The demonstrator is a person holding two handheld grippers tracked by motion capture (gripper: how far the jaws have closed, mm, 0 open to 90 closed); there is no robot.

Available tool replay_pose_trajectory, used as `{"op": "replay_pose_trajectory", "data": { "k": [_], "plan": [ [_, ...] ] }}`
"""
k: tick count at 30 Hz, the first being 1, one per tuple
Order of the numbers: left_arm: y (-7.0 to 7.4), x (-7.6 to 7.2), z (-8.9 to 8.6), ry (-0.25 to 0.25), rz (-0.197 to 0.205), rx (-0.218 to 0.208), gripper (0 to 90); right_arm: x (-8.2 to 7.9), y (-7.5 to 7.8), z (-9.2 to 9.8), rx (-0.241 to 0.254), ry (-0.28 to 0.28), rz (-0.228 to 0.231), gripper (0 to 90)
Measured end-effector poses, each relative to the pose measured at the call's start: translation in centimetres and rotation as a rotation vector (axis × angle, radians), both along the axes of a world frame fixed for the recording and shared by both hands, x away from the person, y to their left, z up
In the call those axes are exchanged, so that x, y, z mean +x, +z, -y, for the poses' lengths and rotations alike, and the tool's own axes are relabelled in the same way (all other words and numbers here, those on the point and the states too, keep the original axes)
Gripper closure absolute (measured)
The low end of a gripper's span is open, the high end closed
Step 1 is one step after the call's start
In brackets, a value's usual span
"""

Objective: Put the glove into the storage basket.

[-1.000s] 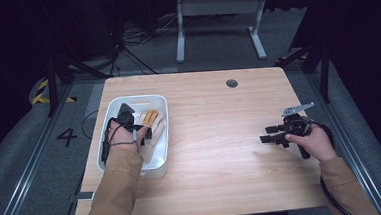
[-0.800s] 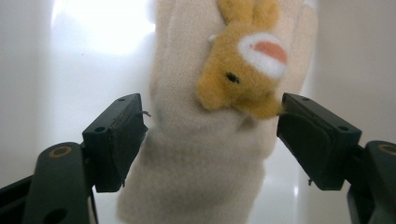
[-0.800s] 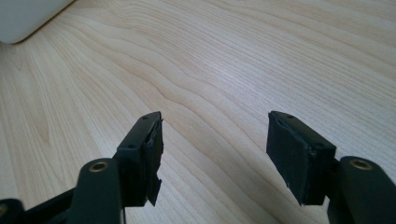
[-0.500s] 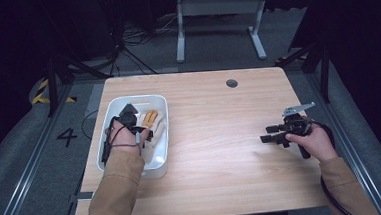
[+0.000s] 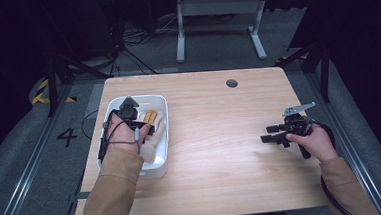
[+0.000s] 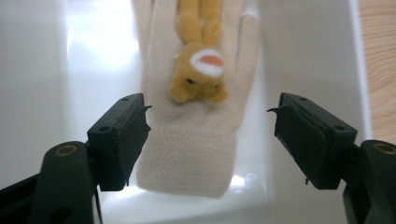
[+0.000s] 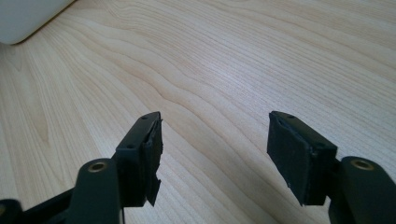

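White tray (image 6: pixel 42 70) holds a cream glove (image 6: pixel 196 140) between the left gripper's (image 6: pixel 210 135) spread jaws.

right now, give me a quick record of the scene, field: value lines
surface: wooden table
container: white tub at the table's left side
contents: cream knit glove with a plush rabbit on its back
left gripper: open, over the tub, jaws either side of the glove's cuff
right gripper: open, above bare table wood, holding nothing
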State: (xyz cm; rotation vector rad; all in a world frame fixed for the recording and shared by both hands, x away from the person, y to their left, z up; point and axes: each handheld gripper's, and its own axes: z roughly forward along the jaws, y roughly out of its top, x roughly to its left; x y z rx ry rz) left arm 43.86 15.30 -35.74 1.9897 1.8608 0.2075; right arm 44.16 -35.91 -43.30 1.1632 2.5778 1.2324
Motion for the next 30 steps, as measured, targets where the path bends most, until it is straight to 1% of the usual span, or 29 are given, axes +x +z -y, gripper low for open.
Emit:
{"op": "replay_pose_trajectory", "data": {
  "k": [1,3,4,5,6,7,8,9,10,11,12,13,14,15,17,18,19,20,21,22,24,26,27,29,30],
  "plan": [
    [0.0,0.0,0.0,0.0,0.0,0.0,26.6,0.0,0.0,0.0,0.0,0.0,0.0,36.5],
    [1.2,-0.3,0.3,-0.024,0.032,-0.009,27.4,0.0,0.0,0.0,-0.001,0.0,-0.001,36.5],
    [1.2,-0.3,0.3,-0.024,0.032,-0.009,27.6,0.0,0.0,0.0,-0.001,0.0,-0.001,36.5],
    [2.0,-0.6,0.6,-0.045,0.066,-0.027,28.1,0.0,0.0,0.1,-0.001,0.001,0.001,36.5],
    [2.0,-0.6,0.6,-0.045,0.066,-0.027,28.4,0.0,0.1,0.1,-0.002,0.0,0.0,36.5],
    [2.7,-0.9,0.9,-0.074,0.089,-0.032,28.9,0.0,0.1,0.1,-0.002,0.001,0.001,36.4],
    [2.7,-0.9,0.9,-0.074,0.089,-0.032,30.4,0.0,0.1,0.1,-0.002,0.001,0.001,36.4],
    [3.1,-1.2,1.2,-0.09,0.102,-0.029,30.4,0.0,0.1,0.1,-0.002,0.001,0.003,36.3],
    [3.7,-1.6,1.7,-0.123,0.13,-0.024,32.1,0.0,0.0,0.1,-0.003,0.003,0.003,36.3],
    [4.0,-1.8,1.9,-0.144,0.138,-0.033,32.4,0.0,0.0,0.1,-0.004,0.003,0.004,36.3],
    [4.0,-1.8,1.9,-0.144,0.138,-0.033,32.9,0.0,0.0,0.1,-0.004,0.003,0.004,36.3],
    [4.4,-2.0,2.3,-0.17,0.151,-0.051,32.9,-0.1,0.0,0.1,-0.004,0.004,0.005,36.2],
    [4.9,-2.4,2.8,-0.211,0.164,-0.061,32.9,-0.1,0.0,0.1,-0.007,0.003,0.008,36.2],
    [4.9,-2.4,2.8,-0.211,0.164,-0.061,32.8,-0.1,0.0,0.1,-0.008,0.002,0.009,36.2],
    [5.3,-2.8,3.6,-0.258,0.189,-0.074,32.4,-0.2,0.0,0.2,-0.008,0.001,0.006,36.2],
    [5.6,-3.0,4.0,-0.293,0.202,-0.085,32.0,-0.2,0.1,0.3,-0.008,0.001,0.009,36.1],
    [5.9,-3.3,4.6,-0.323,0.224,-0.091,31.2,-0.2,0.1,0.3,-0.008,0.001,0.009,36.1],
    [5.9,-3.3,4.6,-0.323,0.224,-0.091,31.7,-0.3,0.1,0.4,-0.011,-0.002,0.011,36.1],
    [6.1,-3.6,5.4,-0.365,0.235,-0.092,32.8,-0.3,0.1,0.4,-0.011,-0.003,0.01,36.1],
    [6.1,-3.6,5.4,-0.365,0.235,-0.092,32.6,-0.4,0.1,0.4,-0.011,-0.004,0.009,36.0],
    [6.2,-3.7,6.2,-0.42,0.247,-0.12,32.3,-0.4,0.1,0.5,-0.009,-0.006,0.011,35.9],
    [6.4,-3.9,7.1,-0.482,0.278,-0.146,32.2,-0.6,0.2,0.7,-0.01,-0.007,0.012,35.9],
    [6.4,-3.9,7.1,-0.482,0.278,-0.146,32.0,-0.6,0.2,0.7,-0.01,-0.007,0.012,35.9],
    [6.4,-4.1,7.9,-0.538,0.307,-0.169,31.7,-0.8,0.2,0.9,-0.009,-0.009,0.014,36.0],
    [6.4,-4.1,7.9,-0.538,0.307,-0.169,31.2,-0.8,0.2,0.9,-0.009,-0.009,0.014,36.0]
  ]
}}
